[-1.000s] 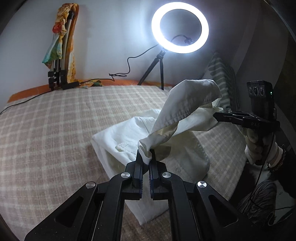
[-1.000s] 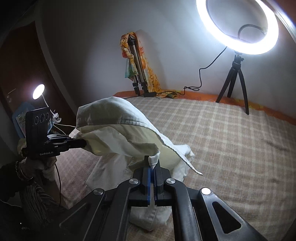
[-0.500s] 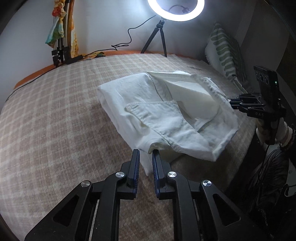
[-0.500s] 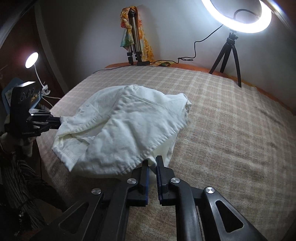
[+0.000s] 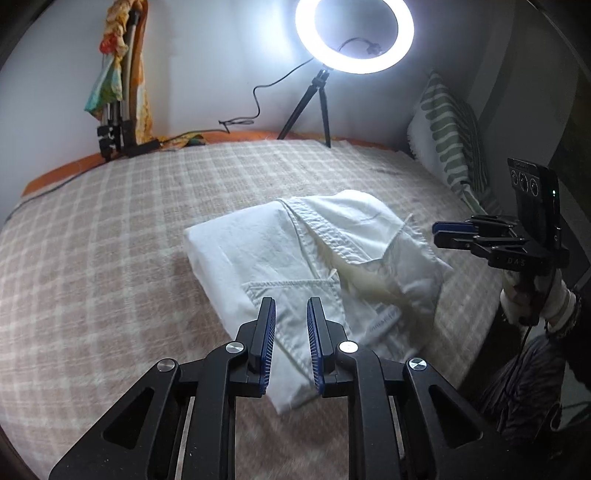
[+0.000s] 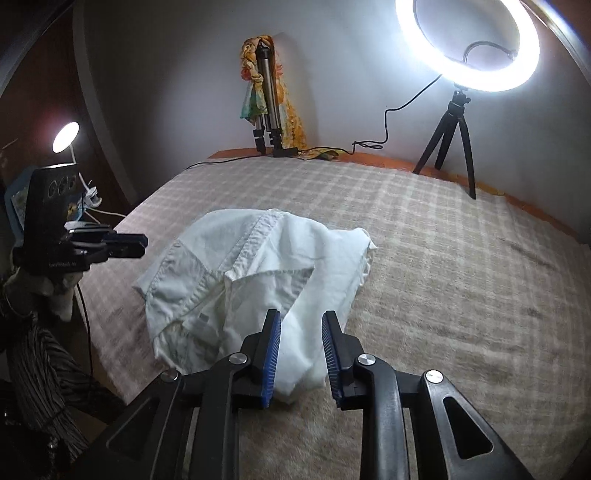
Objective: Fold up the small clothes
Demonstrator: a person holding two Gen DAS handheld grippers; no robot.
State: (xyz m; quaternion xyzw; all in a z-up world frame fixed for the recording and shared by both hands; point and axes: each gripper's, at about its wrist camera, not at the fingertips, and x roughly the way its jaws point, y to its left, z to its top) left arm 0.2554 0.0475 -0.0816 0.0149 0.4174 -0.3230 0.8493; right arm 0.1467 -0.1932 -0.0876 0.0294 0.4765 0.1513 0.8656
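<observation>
Checked bed cover [image 5: 110, 229] carries white garment [image 5: 295, 258], folded loosely near front edge. Left gripper [image 5: 291, 314] fingers parted, holding nothing, over garment's near hem. Right gripper [image 6: 301, 328] fingers parted, empty, above garment. Ring light [image 5: 354, 35] behind.

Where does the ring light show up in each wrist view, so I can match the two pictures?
Left wrist view: the ring light sits top centre-right, on its tripod at the bed's far edge.
Right wrist view: the ring light fills the top right corner.
Shared landmark: the white garment lying on the checked blanket.
</observation>
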